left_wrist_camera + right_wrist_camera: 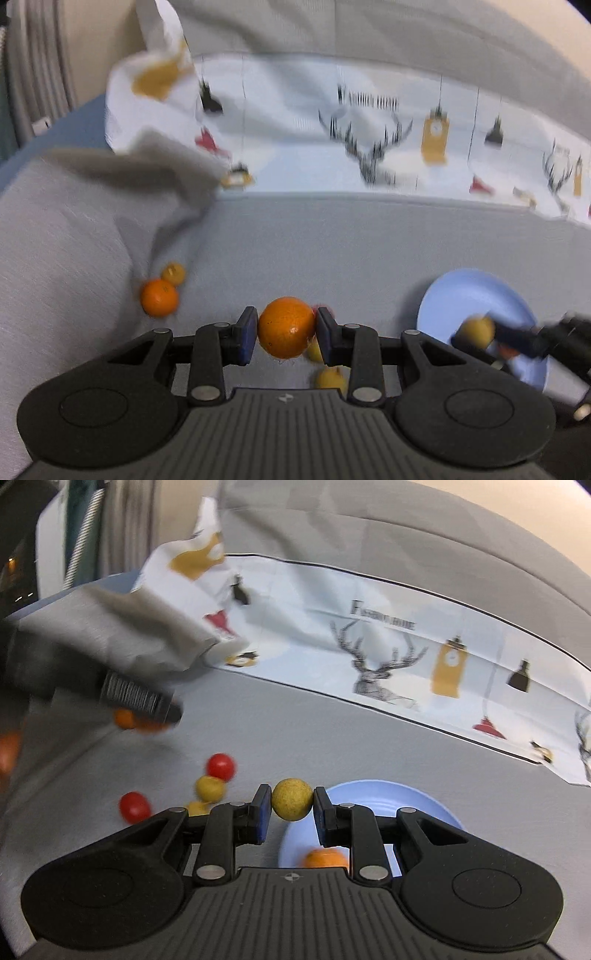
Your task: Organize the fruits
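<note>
My left gripper (286, 328) is shut on a large orange (286, 326), held above the grey surface. My right gripper (291, 805) is shut on a small yellow fruit (291, 798), held over the near edge of a light blue plate (417, 805). In the left wrist view the right gripper (480, 336) shows at the right over the same plate (476, 295). An orange fruit (325, 859) lies on the plate. Loose fruits lie on the surface: an orange (159, 297), a small yellow one (173, 274), two red ones (221, 766) (135, 806) and a yellow one (209, 788).
A printed cloth with deer and clocks (388, 653) lies across the back. A crumpled grey-white bag (147, 122) stands at the back left. The left gripper's body (140, 698) shows at the left of the right wrist view, with orange fruit under it.
</note>
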